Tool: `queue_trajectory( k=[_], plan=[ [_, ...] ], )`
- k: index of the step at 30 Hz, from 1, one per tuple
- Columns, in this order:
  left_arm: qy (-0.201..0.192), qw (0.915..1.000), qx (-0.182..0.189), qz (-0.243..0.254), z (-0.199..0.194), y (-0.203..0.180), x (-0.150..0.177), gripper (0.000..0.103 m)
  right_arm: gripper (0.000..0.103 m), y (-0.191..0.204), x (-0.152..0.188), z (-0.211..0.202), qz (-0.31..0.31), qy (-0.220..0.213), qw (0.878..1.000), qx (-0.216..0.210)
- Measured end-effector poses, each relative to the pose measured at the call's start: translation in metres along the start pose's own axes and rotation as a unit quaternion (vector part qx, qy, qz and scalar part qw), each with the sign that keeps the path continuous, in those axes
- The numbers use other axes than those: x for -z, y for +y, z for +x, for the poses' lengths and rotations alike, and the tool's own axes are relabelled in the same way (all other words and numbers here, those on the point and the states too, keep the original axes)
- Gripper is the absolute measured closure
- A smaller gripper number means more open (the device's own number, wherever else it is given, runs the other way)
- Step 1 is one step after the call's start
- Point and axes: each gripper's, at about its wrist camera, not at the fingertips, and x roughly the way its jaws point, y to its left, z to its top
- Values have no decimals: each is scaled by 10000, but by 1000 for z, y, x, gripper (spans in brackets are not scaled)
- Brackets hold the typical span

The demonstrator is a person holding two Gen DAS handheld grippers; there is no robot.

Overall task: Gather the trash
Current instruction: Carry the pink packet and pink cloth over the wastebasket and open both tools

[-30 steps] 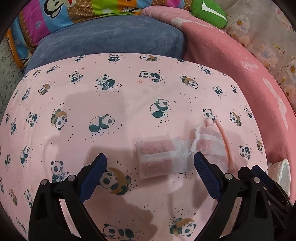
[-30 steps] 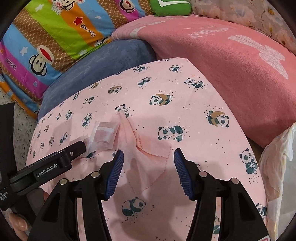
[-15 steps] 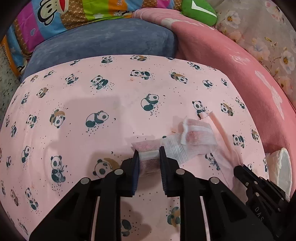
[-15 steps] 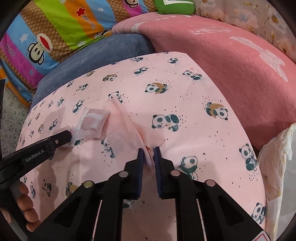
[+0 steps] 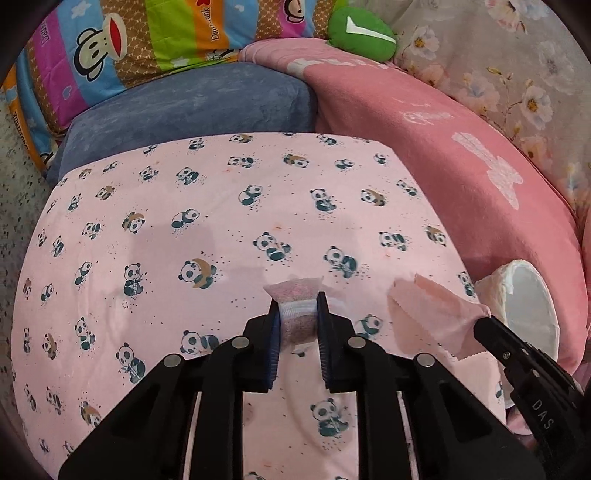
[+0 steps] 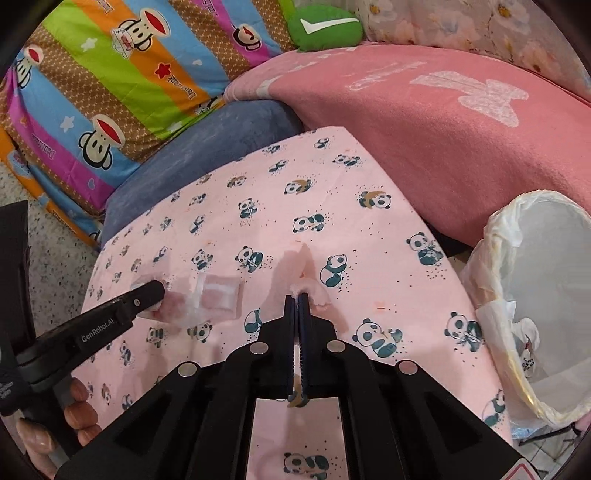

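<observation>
My left gripper [image 5: 297, 299] is shut on a clear plastic wrapper [image 5: 295, 317] with pink grainy contents and holds it just above the panda-print cloth [image 5: 184, 258]. The wrapper also shows in the right wrist view [image 6: 218, 295], hanging from the left gripper [image 6: 155, 291]. My right gripper [image 6: 297, 295] is shut on a thin pink paper scrap [image 6: 314, 291], lifted off the cloth. In the left wrist view the scrap [image 5: 432, 317] hangs from the right gripper [image 5: 484, 321]. A bin lined with a white bag [image 6: 535, 295] stands at the right.
A dark pink blanket [image 6: 443, 129] lies behind the cloth at the right. A blue cushion [image 5: 184, 107] and a striped monkey-print quilt [image 5: 129, 48] lie at the back. A green pillow [image 6: 325, 29] sits at the far back. Speckled floor [image 6: 44, 240] is at the left.
Both grippers went from open to shut, the left on the wrapper and the right on the pink scrap. Both have since lifted their pieces and moved toward the right, nearer the bin.
</observation>
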Motion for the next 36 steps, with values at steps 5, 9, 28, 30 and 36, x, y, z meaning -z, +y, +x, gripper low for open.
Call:
queue_trajectory(
  k=[5,9,28,30,36],
  plan=[
    [-221,9993,158,258,-31,-36,2,86,99,-12,-6,-51,65,-382,9992,-53],
    [-370,9977,330,467,-53,-63,4,86,99,-22,-8,-84,132,-636,9979,-55],
    [-582,9884,992,993,-106,-129,31,86,99,-74,0,-197,545,-1370,9891,-39],
    [-547,9879,1045,1010,-107,-133,33,86,99,-78,3,-201,584,-1386,9886,-51],
    [-559,9852,1084,1205,-111,-156,35,86,99,-97,8,-211,756,-1478,9861,-38]
  ],
)
